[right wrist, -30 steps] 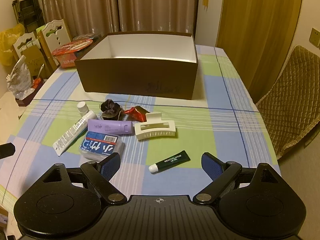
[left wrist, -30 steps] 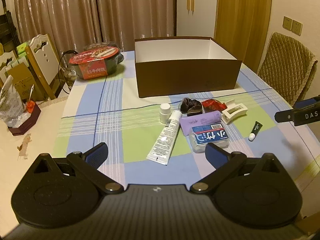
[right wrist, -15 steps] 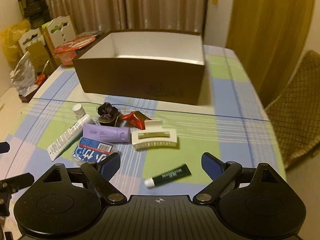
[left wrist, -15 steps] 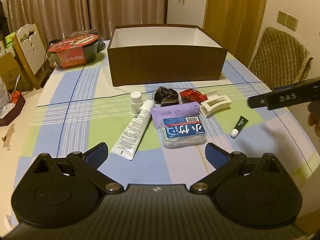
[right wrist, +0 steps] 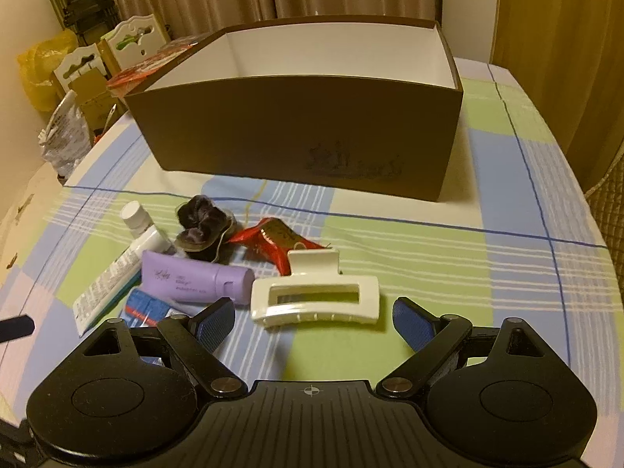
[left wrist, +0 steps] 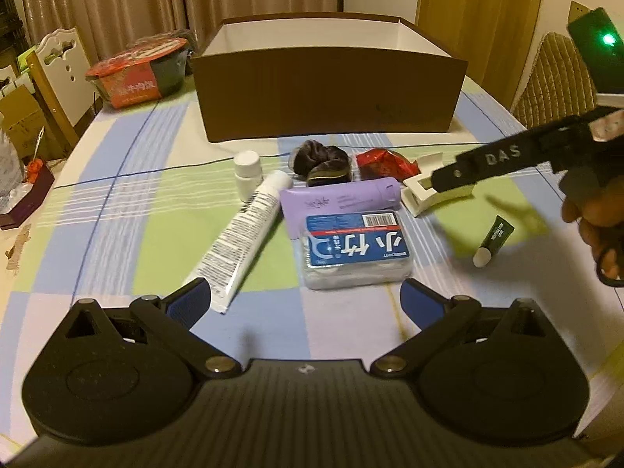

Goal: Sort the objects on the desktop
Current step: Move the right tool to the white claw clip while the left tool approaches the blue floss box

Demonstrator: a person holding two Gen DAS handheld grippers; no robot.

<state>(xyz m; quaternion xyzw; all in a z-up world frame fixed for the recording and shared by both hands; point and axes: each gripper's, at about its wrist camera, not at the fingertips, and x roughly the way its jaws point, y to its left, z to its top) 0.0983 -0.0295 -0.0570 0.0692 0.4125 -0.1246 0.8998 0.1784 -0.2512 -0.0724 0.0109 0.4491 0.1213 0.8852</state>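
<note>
While both tongs gape wide, the right gripper (right wrist: 312, 321) frames the near white hair clip (right wrist: 315, 298), lined up for grasping; the left gripper (left wrist: 305, 301) faces the floss pack (left wrist: 357, 249).

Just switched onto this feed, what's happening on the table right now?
A person is sorting toiletries into the brown box, which looks empty as far as its interior shows. The right gripper is open and lined up on the white hair claw clip, not yet gripping it. The left gripper is open above the blue-labelled packet, holding nothing. The white tube, purple tube, small white bottle, dark scrunchie, red wrapper and green lip balm all lie on the checked tablecloth.
</note>
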